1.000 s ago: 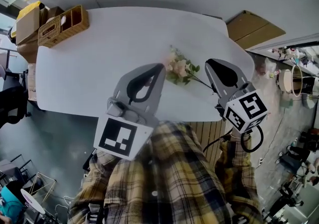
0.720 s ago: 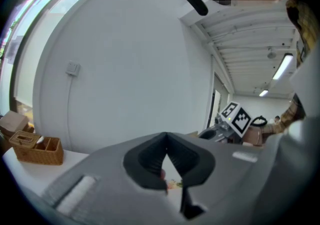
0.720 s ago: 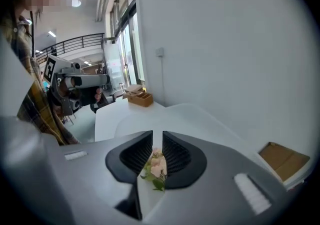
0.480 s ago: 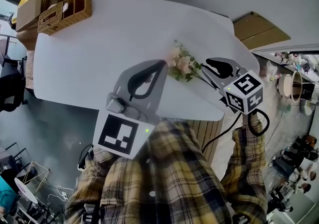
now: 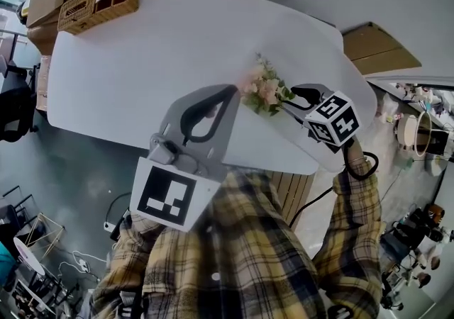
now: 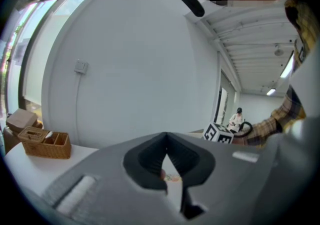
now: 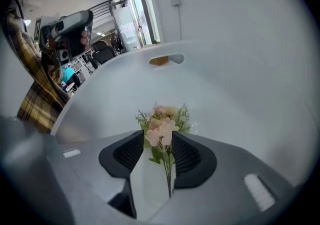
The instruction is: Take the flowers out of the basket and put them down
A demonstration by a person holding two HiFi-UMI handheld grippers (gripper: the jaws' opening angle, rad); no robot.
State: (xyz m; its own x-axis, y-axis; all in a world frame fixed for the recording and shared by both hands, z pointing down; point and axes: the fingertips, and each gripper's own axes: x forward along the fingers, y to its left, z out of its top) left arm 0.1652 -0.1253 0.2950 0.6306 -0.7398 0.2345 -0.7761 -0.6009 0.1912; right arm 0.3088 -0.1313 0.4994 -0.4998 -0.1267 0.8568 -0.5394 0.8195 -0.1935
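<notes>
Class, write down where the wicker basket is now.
In the head view, the wicker basket stands at the table's far left corner, beside cardboard boxes, away from the flowers.

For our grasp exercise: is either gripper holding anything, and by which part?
Nothing is held. The right gripper has just been opening its jaws; the flowers lie with stems unclamped between them. The left gripper is shut on nothing.

It looked like an open office or lab: a white desk (image 5: pixel 135 62), cardboard boxes (image 5: pixel 44 7), an office chair (image 5: pixel 10 113), ceiling strip lights (image 6: pixel 285 66).
</notes>
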